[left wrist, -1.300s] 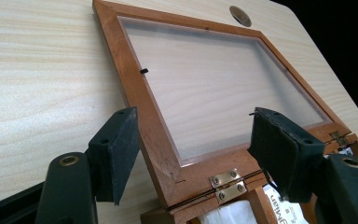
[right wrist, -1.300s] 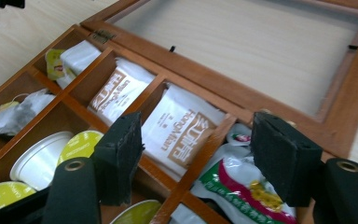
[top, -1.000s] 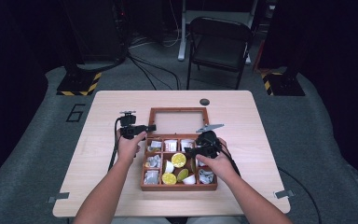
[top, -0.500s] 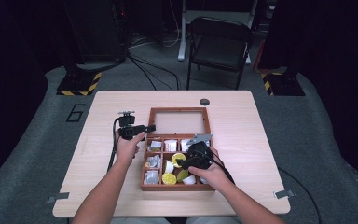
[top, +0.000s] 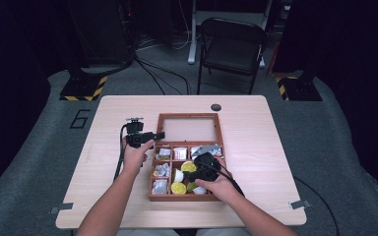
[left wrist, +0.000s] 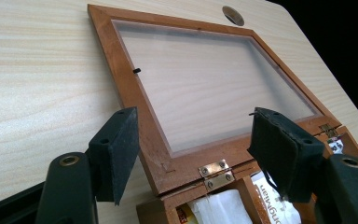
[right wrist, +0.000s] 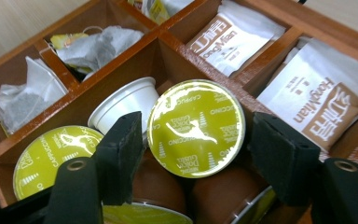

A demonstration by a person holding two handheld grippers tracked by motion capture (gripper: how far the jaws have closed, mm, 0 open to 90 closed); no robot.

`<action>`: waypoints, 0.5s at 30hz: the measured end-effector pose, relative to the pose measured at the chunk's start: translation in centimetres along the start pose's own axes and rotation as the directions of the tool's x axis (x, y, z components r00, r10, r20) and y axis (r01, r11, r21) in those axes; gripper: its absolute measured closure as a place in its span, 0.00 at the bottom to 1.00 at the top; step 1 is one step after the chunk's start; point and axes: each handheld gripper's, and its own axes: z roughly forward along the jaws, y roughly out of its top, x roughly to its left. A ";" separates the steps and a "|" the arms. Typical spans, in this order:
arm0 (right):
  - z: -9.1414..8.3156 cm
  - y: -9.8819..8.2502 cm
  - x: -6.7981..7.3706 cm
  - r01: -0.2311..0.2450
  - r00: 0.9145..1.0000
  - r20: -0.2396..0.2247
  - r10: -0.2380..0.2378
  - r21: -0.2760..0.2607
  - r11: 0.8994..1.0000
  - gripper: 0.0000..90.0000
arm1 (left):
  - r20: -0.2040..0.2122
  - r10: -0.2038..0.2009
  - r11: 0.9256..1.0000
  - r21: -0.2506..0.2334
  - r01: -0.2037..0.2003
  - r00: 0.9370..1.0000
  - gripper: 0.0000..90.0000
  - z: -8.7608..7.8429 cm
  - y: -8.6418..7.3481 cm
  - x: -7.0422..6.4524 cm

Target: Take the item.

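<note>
Right gripper view | right tongs point(right wrist: 193, 135) just opened, straddling green-lidded capsule point(right wrist: 196, 127), contact unclear | left tongs point(left wrist: 200, 149) wide, empty

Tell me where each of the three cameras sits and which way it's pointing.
High view: above the person's side, looking forward and down at the table and wooden box; both forearms show.
Left gripper view: on the left gripper, facing the box's open glass lid; its two jaws show.
Right gripper view: on the right gripper, looking into the box at a green-topped coffee capsule; its jaws show.
Shared: both gripper views show the box's tea packets.
</note>
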 end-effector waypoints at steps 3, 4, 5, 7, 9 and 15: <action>0.3 0.0 0.5 0.015 1.000 0.012 -0.015 0.011 1.000 0.36 | -0.002 0.002 1.000 -0.002 -0.002 1.000 0.36 -0.1 0.0 0.1; 0.5 0.0 0.6 0.025 0.999 0.022 -0.026 0.006 1.000 0.36 | -0.001 0.000 1.000 -0.002 0.000 1.000 0.36 -0.2 0.0 0.2; 0.5 0.0 0.8 0.030 0.999 0.024 -0.030 0.007 1.000 0.36 | 0.000 -0.001 1.000 -0.002 0.001 1.000 0.36 -0.2 0.0 0.2; 0.6 0.0 0.9 0.024 0.999 0.027 -0.024 0.011 1.000 0.37 | -0.001 -0.009 1.000 -0.005 0.009 1.000 0.36 -0.2 0.0 0.3; 0.9 0.0 0.8 0.027 0.999 0.030 -0.028 0.031 0.999 0.37 | 0.002 -0.014 1.000 -0.004 0.014 1.000 0.36 -0.3 0.0 0.3; 1.2 0.2 0.8 0.020 1.000 0.019 -0.021 0.046 0.999 0.40 | 0.003 -0.011 1.000 -0.012 0.011 1.000 0.37 -0.4 0.1 0.4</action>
